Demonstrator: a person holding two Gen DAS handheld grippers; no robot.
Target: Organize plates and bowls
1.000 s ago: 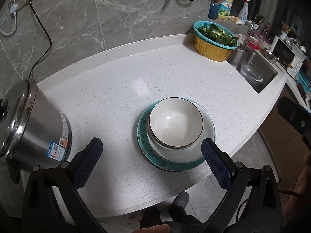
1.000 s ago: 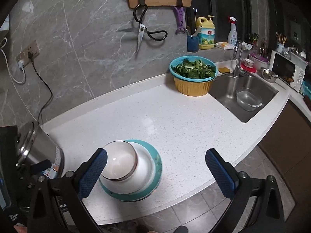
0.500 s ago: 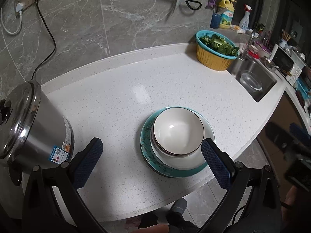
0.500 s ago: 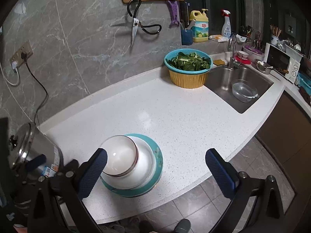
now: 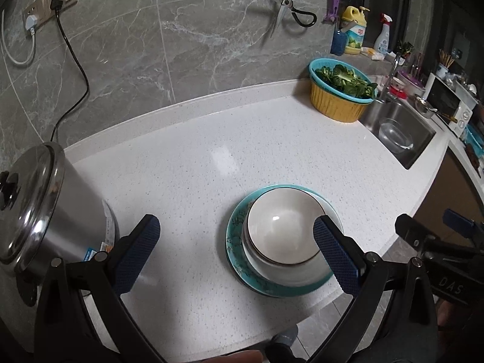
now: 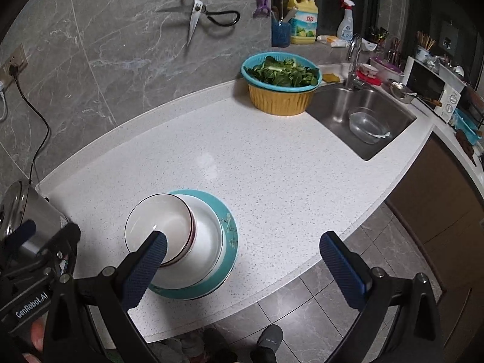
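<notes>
**Bowls stacked on a blue-green plate**

Both of my grippers hang above the front edge of the white counter [image 6: 272,157]. On my left gripper [image 5: 236,254] the two blue pads are wide apart and hold nothing. On my right gripper [image 6: 242,266] the pads are wide apart too, and it is also empty. From the left camera I can see part of my right gripper off to the right, past the counter edge.

The stack sits near the front edge of the counter. At the bottom is a blue-green plate [image 5: 234,243] with a small flower and branch pattern on its rim. On the plate sits a big white bowl [image 6: 208,236]. Inside that one sits a smaller white bowl [image 5: 281,227] with a thin dark line around its rim. The small bowl is empty and shiny, with a little spot of light in it. It sits a bit off to one side, not right in the middle of the big bowl.

From the left camera the stack is under my right pad. From the right camera it is under my left pad.

A silver pot [image 5: 39,211] with a lid stands on the left end of the counter. A yellow basket [image 6: 281,96] with a blue strainer of green leaves stands by the sink [image 6: 363,112].
</notes>
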